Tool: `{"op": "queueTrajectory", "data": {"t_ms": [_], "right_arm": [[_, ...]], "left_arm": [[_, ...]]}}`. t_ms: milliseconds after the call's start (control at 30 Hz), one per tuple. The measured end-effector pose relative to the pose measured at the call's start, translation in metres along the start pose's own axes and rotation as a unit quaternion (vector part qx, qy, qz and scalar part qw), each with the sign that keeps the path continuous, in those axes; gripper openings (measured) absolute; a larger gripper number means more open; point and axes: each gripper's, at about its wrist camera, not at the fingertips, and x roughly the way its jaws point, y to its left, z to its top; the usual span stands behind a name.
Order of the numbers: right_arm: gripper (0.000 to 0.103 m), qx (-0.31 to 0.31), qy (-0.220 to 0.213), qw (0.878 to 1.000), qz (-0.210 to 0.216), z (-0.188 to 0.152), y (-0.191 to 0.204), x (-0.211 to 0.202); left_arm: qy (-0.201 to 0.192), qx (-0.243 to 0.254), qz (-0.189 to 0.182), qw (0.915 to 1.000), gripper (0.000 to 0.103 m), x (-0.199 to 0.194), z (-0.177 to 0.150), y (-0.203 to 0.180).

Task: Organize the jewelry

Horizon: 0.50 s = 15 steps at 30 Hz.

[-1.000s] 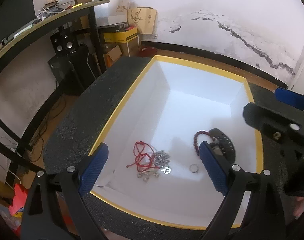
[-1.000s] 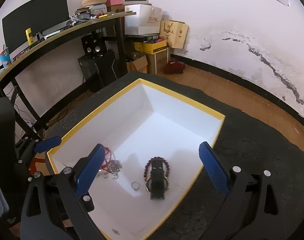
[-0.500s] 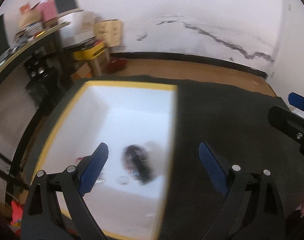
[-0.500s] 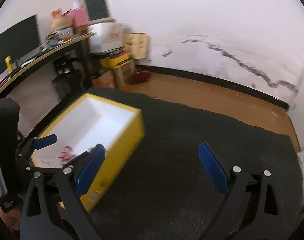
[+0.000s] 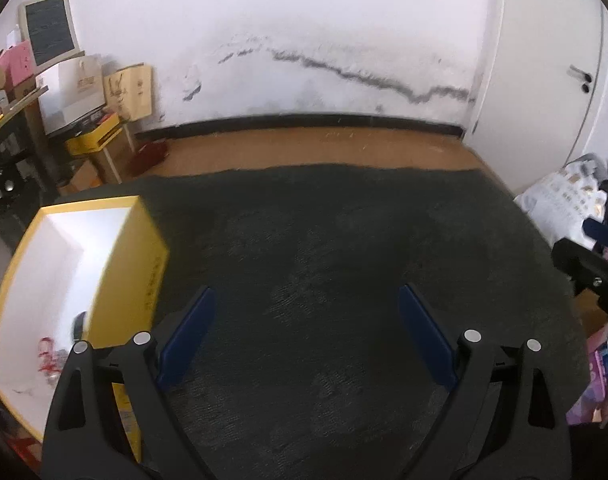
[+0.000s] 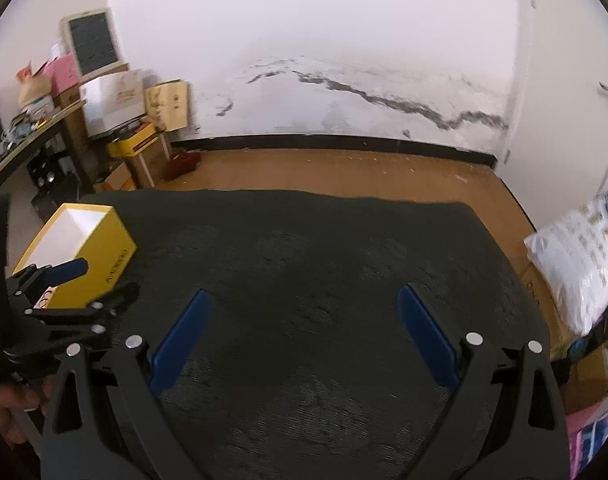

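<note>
The yellow box (image 5: 116, 280) is cut off at left, its contents blurred, perhaps red cord.

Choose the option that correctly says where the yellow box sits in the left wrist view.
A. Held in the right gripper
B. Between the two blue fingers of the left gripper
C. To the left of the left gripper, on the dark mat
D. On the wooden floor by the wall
C: the yellow box rests on the dark mat off to the left of the left gripper, whose open fingers have only mat between them.
</note>
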Motion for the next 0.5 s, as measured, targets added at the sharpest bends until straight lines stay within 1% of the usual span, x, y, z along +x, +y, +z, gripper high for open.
{"op": "queueTrajectory", "data": {"t_ms": [100,167,233,300,367,500], "right_arm": [[0.093,0.011,-0.006,1.0,-0.013,-0.021,-0.022,0.011],[0.093,0.02,0.0,1.0,-0.021,-0.03,-0.027,0.025],[0.093,0.02,0.019,1.0,-0.015,-0.031,-0.029,0.037],[0.093,0.014,0.015,1.0,-0.019,-0.03,-0.026,0.041],[0.093,0.019,0.016,1.0,-0.015,-0.03,-0.026,0.042],[0.093,0.018,0.032,0.999,-0.014,-0.036,-0.024,0.051]], "left_arm": [[-0.019,-0.001,0.002,0.9998,0.091,0.007,-0.012,-0.002],[-0.011,-0.002,0.006,0.9999,0.091,0.014,-0.018,-0.002],[-0.008,0.002,0.011,0.9999,0.091,0.019,-0.02,0.0],[-0.009,0.007,0.02,0.9997,0.091,0.021,-0.02,0.002],[-0.007,0.001,0.021,0.9998,0.091,0.024,-0.022,0.006],[0.0,-0.005,0.027,0.9996,0.091,0.029,-0.023,0.014]]}}
